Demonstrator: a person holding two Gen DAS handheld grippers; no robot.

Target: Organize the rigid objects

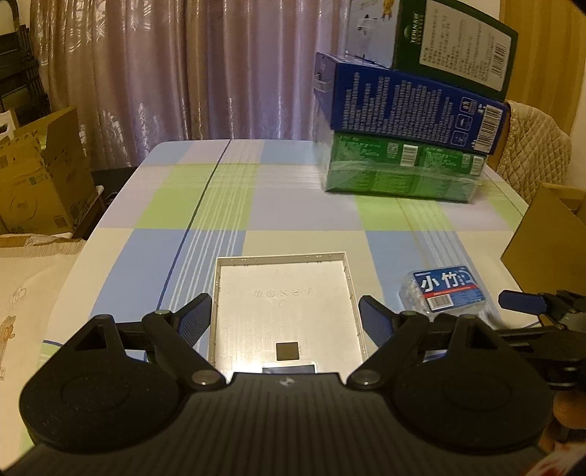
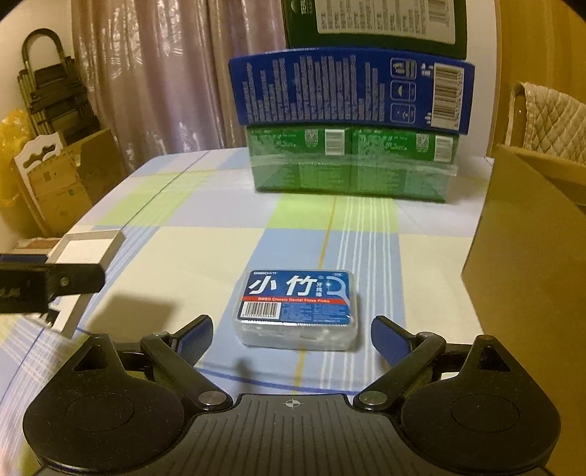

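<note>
curtain (image 1: 154,73) behind | cardboard boxes (image 1: 40,183) left | quilted chair (image 1: 531,146) right | checked tablecloth (image 1: 256,205)

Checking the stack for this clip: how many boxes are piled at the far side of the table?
3: green shrink-wrapped box on the table, blue box on it, dark green box on top. More may hide behind.

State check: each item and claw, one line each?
Left claw: open, straddling the tray, not gripping.
Right claw: open, floss box just ahead, untouched.
Tray: flat on table, open side up, empty.
Floss box: closed, label up.
Box stack: three high, top ones skewed.
</note>
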